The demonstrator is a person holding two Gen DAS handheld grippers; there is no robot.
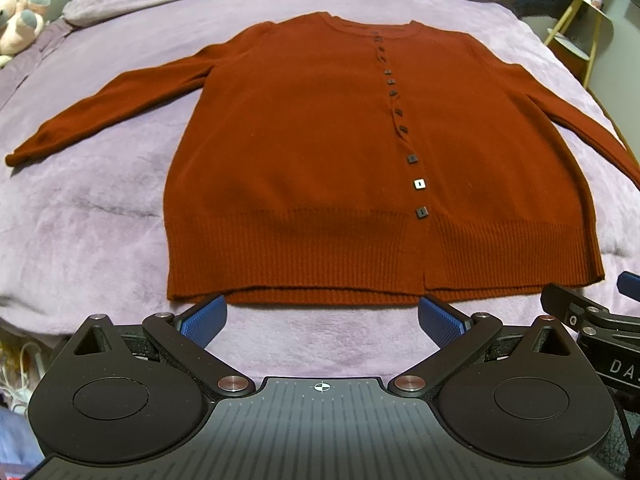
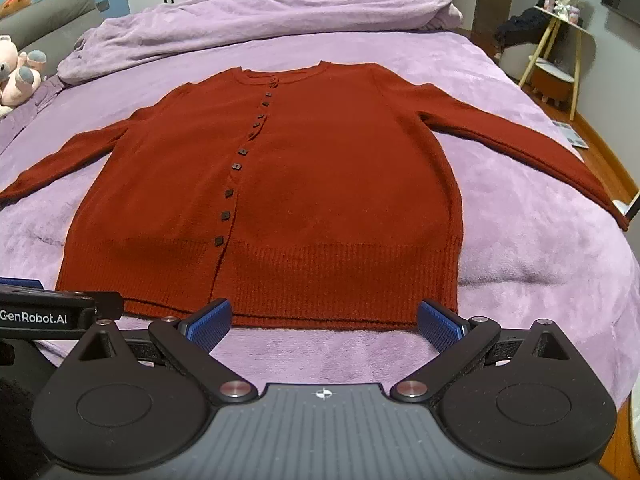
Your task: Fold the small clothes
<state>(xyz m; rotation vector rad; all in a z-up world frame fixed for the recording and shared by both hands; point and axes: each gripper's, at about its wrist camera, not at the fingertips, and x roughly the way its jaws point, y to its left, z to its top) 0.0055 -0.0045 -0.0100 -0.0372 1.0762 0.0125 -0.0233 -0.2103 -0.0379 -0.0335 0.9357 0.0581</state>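
A rust-red buttoned cardigan lies flat and face up on the purple bed cover, sleeves spread to both sides, hem toward me; it also shows in the right wrist view. My left gripper is open and empty, just short of the hem's middle. My right gripper is open and empty, just short of the hem's right half. The right gripper's body shows at the right edge of the left wrist view. The left gripper's body shows at the left edge of the right wrist view.
The purple bed cover runs under everything. A bunched purple duvet lies at the head. Plush toys sit at the far left. A wooden stand and floor lie off the bed's right side.
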